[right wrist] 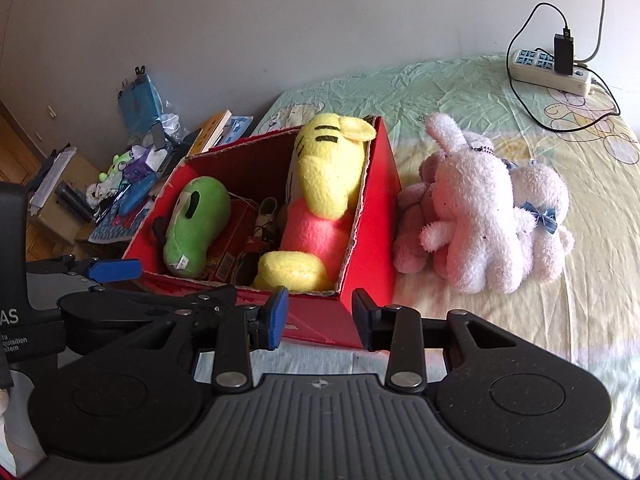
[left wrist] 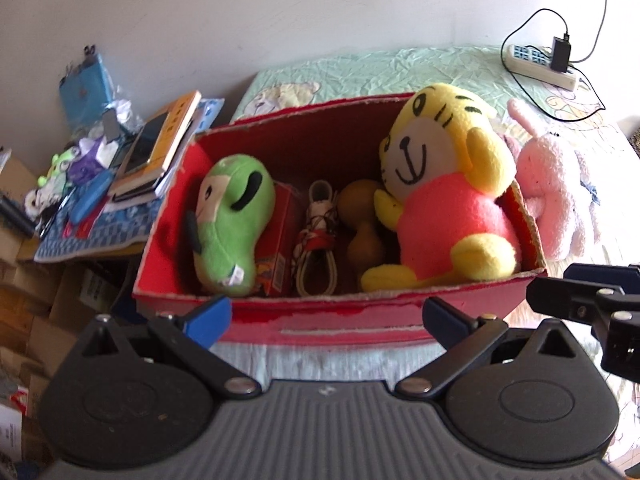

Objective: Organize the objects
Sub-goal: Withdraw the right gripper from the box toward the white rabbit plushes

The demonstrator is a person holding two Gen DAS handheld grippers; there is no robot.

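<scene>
Counting from your two wrist views: one red box (left wrist: 340,320) sits on the bed sheet (right wrist: 520,320), open at the top. Inside it you have two plush toys, a green one (left wrist: 230,220) at the left end and a yellow tiger in a pink shirt (left wrist: 444,192) at the right end. Between them lie one small red carton (left wrist: 280,240), one bundle of cord (left wrist: 318,240) and one brown dumbbell-shaped piece (left wrist: 362,232).

Outside, just beside the box's right wall, three pale plush animals (right wrist: 476,216) lie bunched together and touching: one darker pink, one light pink rabbit, one white with a blue bow.

One power strip (right wrist: 550,66) with one black plug lies well apart, near the wall.

Your left gripper (left wrist: 326,318) stands wide open, nothing between its jaws, just before the box's near wall. Your right gripper (right wrist: 320,318) has a narrow gap, empty, at the box's near corner.
</scene>
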